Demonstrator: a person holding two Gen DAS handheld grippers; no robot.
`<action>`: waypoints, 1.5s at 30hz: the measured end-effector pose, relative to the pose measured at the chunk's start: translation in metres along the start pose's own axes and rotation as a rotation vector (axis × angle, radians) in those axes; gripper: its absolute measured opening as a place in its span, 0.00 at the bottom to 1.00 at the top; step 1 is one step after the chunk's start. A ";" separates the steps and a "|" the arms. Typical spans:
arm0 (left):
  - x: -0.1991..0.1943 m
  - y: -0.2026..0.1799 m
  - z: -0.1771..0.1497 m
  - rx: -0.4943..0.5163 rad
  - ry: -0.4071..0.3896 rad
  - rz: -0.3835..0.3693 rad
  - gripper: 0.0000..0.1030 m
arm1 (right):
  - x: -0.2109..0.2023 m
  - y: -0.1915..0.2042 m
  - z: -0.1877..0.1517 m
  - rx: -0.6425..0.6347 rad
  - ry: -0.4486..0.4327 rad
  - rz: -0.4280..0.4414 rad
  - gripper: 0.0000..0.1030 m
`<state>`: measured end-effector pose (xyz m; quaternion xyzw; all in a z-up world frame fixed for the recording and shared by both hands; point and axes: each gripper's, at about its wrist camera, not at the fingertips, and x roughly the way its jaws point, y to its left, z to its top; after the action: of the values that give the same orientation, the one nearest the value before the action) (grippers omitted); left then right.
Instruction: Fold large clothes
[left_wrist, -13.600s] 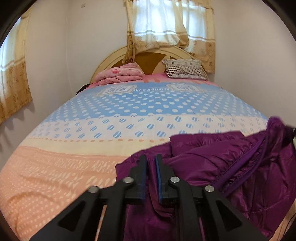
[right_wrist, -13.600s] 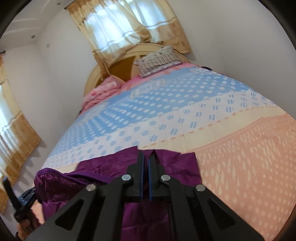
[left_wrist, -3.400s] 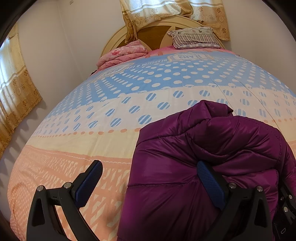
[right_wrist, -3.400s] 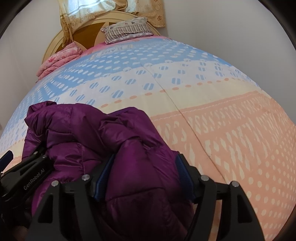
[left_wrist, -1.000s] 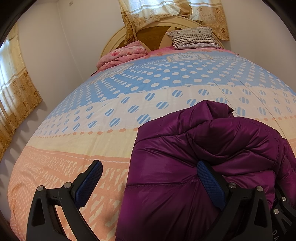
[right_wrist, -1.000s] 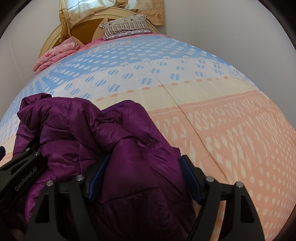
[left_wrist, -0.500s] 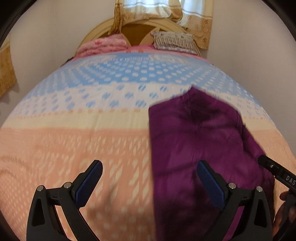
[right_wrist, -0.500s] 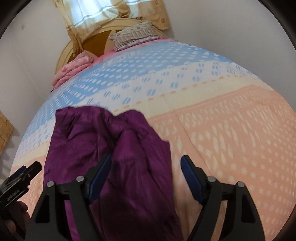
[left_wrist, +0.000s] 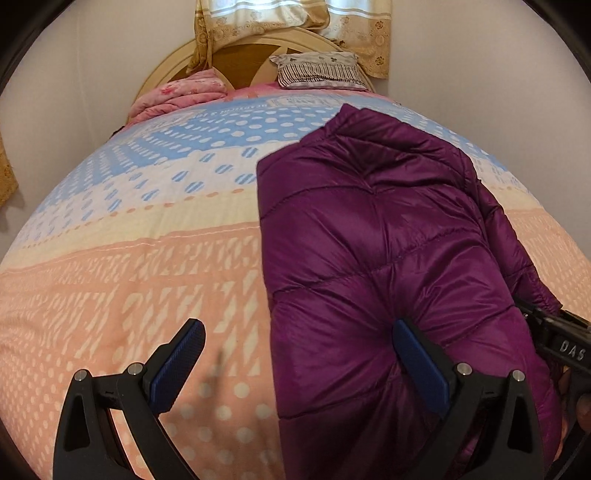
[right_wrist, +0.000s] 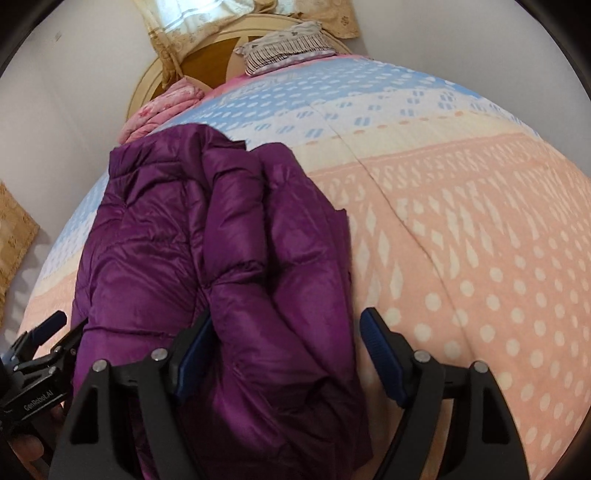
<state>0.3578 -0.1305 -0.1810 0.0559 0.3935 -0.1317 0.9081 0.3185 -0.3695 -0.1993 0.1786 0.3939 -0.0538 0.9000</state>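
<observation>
A purple quilted puffer jacket (left_wrist: 373, 236) lies folded into a long bundle on the bed; it also shows in the right wrist view (right_wrist: 221, 251). My left gripper (left_wrist: 299, 354) is open, its right finger pressing the jacket's near left part, its left finger over the bedspread. My right gripper (right_wrist: 286, 343) is open, with the jacket's near right part between its jaws. Each gripper shows at the edge of the other's view.
The bed carries a patterned bedspread (left_wrist: 129, 277) in orange, cream and blue bands. A pink folded blanket (left_wrist: 181, 94) and a striped pillow (left_wrist: 317, 72) lie at the wooden headboard (left_wrist: 236, 61). Walls and curtains surround the bed.
Both grippers have pulled back and up from the jacket, which now lies longer and flatter on the bed. Both stay open.
</observation>
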 end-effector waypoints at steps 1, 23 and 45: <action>0.001 -0.001 0.000 -0.003 0.005 -0.007 0.98 | 0.000 0.001 -0.001 -0.008 -0.005 0.009 0.70; -0.066 -0.038 -0.006 0.141 -0.127 0.037 0.24 | -0.045 0.012 -0.029 -0.057 -0.117 0.150 0.22; -0.175 0.073 -0.029 0.004 -0.245 0.172 0.23 | -0.079 0.136 -0.039 -0.243 -0.155 0.340 0.21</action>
<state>0.2430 -0.0207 -0.0732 0.0746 0.2735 -0.0602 0.9571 0.2697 -0.2320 -0.1285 0.1278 0.2913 0.1329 0.9387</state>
